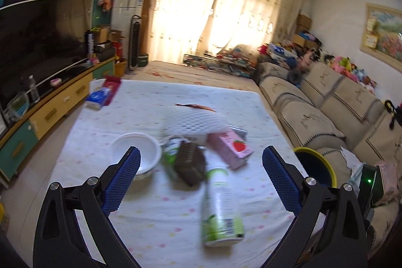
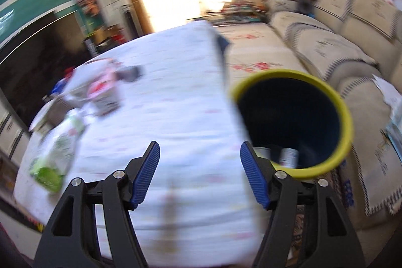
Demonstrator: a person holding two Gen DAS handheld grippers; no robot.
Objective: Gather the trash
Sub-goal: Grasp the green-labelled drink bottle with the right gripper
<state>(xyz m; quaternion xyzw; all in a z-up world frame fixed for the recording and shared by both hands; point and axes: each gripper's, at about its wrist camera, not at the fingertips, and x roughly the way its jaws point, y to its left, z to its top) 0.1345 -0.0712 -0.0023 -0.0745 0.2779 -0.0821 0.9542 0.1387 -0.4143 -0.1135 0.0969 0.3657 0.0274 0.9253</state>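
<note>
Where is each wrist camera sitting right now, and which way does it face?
Left wrist: on the left hand-held gripper, above the table's near edge, facing the trash pile and green can; open blue fingers show.
Right wrist: on the right hand-held gripper, open, at the table's right edge, facing the yellow-rimmed bin.
Shared: can, bin, tablecloth.

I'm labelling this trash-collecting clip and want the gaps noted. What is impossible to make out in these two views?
- Can label: left wrist view, motion blur smears the print.
- Bin contents: right wrist view, dark inside, two blurred things near the rim, unidentifiable.
- Dark item beside the carton: left wrist view, blurred.
- Trash pile: right wrist view, blurred into smears.
</note>
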